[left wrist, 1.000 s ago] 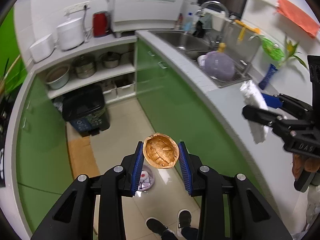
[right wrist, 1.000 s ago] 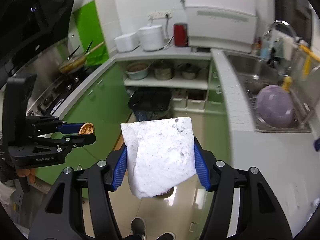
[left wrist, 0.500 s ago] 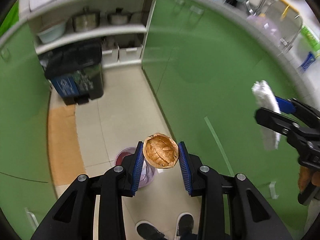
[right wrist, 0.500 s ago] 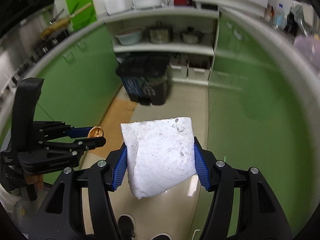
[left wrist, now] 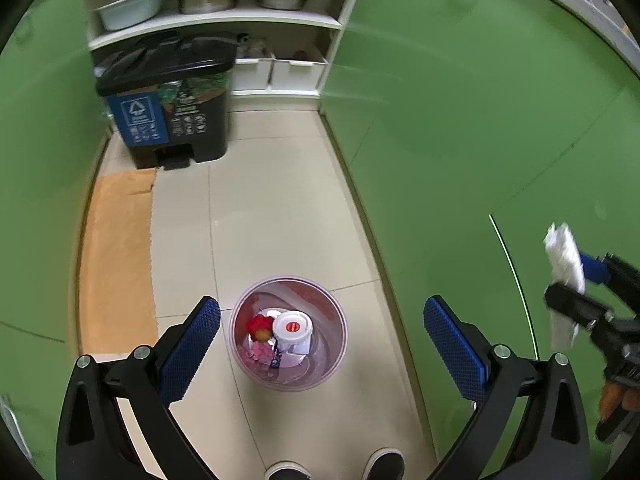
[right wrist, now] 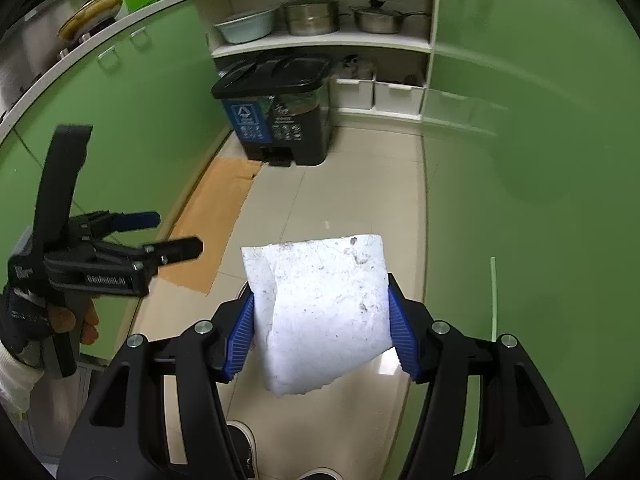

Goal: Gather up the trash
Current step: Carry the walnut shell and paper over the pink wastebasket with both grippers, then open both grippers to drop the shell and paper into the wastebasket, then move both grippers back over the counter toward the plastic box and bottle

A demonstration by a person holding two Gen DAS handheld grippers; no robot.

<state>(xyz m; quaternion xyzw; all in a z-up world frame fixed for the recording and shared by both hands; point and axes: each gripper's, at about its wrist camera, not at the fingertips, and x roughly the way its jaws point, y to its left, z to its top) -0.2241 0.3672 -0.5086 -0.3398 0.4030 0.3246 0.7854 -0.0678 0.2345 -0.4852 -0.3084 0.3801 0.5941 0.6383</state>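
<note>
My left gripper (left wrist: 320,336) is open and empty, hanging over a small clear waste bin (left wrist: 289,334) on the floor. The bin holds a white lidded cup (left wrist: 292,326), a red scrap and other bits; the walnut shell is not visible. My right gripper (right wrist: 320,320) is shut on a crumpled white paper towel (right wrist: 320,312), held above the floor. The towel also shows at the right of the left wrist view (left wrist: 564,256). The left gripper appears at the left of the right wrist view (right wrist: 160,236), jaws apart.
A black pedal bin with a blue recycling label (left wrist: 168,100) stands against the shelves. Green cabinet doors (left wrist: 480,120) line both sides of the narrow tiled floor. An orange mat (left wrist: 116,256) lies at left. Pots sit on the shelf (right wrist: 312,16). My shoes (left wrist: 384,466) are below.
My left gripper has opened and the walnut shell has left it. Both grippers have dropped lower toward the floor, over the small bin. The right gripper still holds the towel.
</note>
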